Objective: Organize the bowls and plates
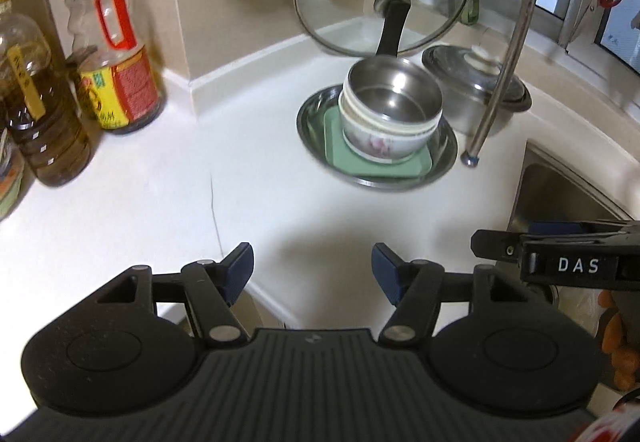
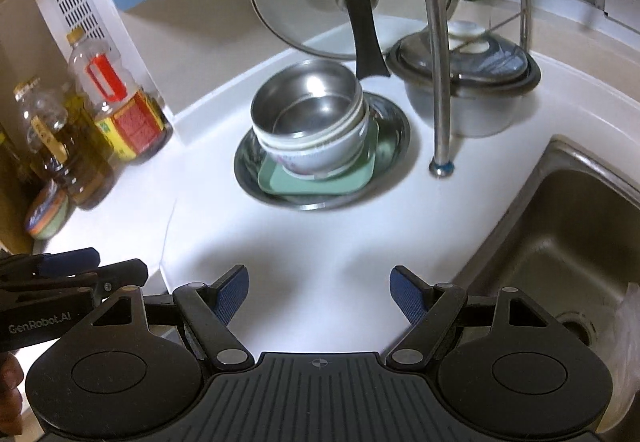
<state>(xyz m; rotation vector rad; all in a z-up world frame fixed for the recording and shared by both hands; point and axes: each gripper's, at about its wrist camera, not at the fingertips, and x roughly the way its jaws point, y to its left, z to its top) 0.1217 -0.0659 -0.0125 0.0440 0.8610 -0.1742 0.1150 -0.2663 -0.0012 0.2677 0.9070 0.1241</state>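
Note:
A stack stands at the back of the white counter. On a round steel plate (image 1: 310,124) (image 2: 245,166) lies a green square plate (image 1: 400,171) (image 2: 280,180). On that sit nested white ceramic bowls (image 1: 380,142) (image 2: 320,154), topped by a steel bowl (image 1: 394,98) (image 2: 308,102). My left gripper (image 1: 312,266) hovers over the counter's front edge, well short of the stack, open and empty. My right gripper (image 2: 320,288) is also open and empty, at a similar distance. Each gripper shows at the side edge of the other's view.
Oil bottles (image 1: 116,70) (image 2: 120,110) stand at the left wall. A glass lid (image 1: 348,2) (image 2: 296,2) leans behind the stack. A lidded steel pot (image 1: 460,110) (image 2: 480,110) and the faucet (image 1: 504,70) (image 2: 438,82) are to its right. The sink (image 1: 560,194) (image 2: 560,222) is lower right.

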